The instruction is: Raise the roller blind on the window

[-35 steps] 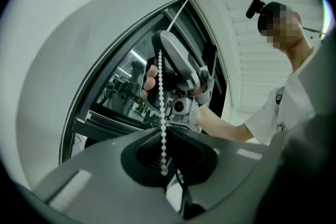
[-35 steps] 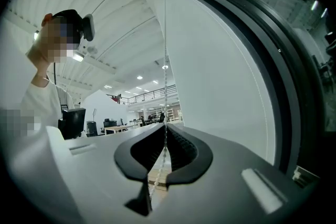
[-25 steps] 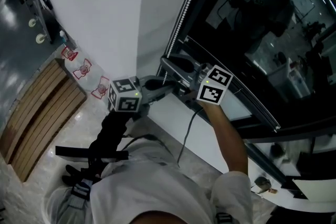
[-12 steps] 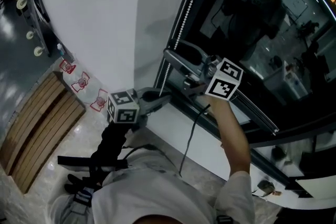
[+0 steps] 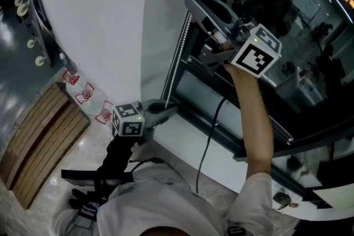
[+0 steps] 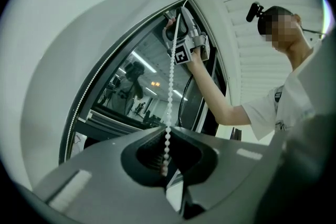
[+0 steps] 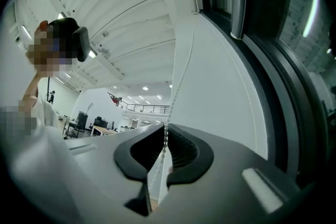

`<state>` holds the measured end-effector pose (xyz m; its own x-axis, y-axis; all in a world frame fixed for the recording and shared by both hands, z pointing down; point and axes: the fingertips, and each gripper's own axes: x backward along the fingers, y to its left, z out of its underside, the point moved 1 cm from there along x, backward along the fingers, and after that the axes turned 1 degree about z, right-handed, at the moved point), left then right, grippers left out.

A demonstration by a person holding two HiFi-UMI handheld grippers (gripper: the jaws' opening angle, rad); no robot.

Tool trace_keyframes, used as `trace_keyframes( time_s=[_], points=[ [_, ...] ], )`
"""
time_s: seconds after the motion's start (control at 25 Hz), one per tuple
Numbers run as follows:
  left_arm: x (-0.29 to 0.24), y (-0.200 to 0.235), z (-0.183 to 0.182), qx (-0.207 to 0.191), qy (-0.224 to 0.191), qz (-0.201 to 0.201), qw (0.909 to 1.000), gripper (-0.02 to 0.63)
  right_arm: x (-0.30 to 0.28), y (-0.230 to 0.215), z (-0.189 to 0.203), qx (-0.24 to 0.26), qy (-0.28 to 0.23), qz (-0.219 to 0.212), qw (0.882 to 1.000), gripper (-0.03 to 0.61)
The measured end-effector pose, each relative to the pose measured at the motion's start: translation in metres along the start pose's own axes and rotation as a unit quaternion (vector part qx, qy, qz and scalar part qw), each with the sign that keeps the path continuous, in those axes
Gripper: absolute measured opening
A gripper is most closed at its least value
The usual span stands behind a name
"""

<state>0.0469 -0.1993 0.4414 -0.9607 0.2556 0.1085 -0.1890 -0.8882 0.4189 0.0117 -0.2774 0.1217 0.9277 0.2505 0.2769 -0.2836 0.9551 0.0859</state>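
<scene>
A white bead chain (image 5: 185, 36) hangs along the left edge of the dark window (image 5: 287, 41). My left gripper (image 5: 172, 109) is low beside the sill and shut on the chain (image 6: 170, 86), which runs straight up out of its jaws (image 6: 167, 131). My right gripper (image 5: 191, 0) is raised high on the same chain, and it also shows above in the left gripper view (image 6: 172, 26). Its jaws (image 7: 166, 128) have just been closing, and their tips now meet on the chain (image 7: 178, 81). I cannot make out the blind's fabric.
A white wall (image 5: 99, 19) stands left of the window frame. Below the glass runs a white sill (image 5: 182, 143). A black cable (image 5: 206, 141) hangs from the right gripper. On the floor to the left are a slatted wooden board (image 5: 38, 138) and small red-and-white items (image 5: 86, 92).
My right gripper has climbed steeply up the chain, from beside the left gripper to well above it, and rolled a little. The left gripper has stayed in place on the chain.
</scene>
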Motion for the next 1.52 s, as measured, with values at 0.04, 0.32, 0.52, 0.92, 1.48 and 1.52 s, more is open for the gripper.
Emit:
trace_keyframes(
  time_s=[0.04, 0.32, 0.52, 0.92, 1.48, 1.52],
  points=[
    [0.0, 0.0, 0.0, 0.0, 0.0, 0.0, 1.0, -0.002, 0.0, -0.001, -0.001, -0.002, -0.001, 0.004, 1.0, 0.017],
    [0.0, 0.0, 0.005, 0.004, 0.002, 0.002, 1.0, -0.002, 0.007, 0.002, 0.006, -0.033, -0.011, 0.008, 0.999, 0.013],
    [-0.001, 0.001, 0.005, 0.005, 0.006, 0.006, 1.0, -0.002, 0.011, 0.006, 0.008, -0.042, -0.027, 0.007, 0.999, 0.012],
    [0.032, 0.037, 0.008, 0.001, -0.034, -0.114, 0.9929, -0.002, 0.016, 0.013, 0.041, -0.041, -0.026, 0.052, 0.997, 0.094],
    [0.103, 0.043, 0.092, 0.04, -0.026, -0.357, 0.9331, 0.183, 0.193, 0.044, 0.134, -0.131, -0.015, 0.204, 0.97, 0.108],
    [0.108, 0.041, 0.097, 0.044, -0.029, -0.366, 0.9289, 0.183, 0.204, 0.047, 0.141, -0.138, -0.014, 0.218, 0.966, 0.106]
  ],
)
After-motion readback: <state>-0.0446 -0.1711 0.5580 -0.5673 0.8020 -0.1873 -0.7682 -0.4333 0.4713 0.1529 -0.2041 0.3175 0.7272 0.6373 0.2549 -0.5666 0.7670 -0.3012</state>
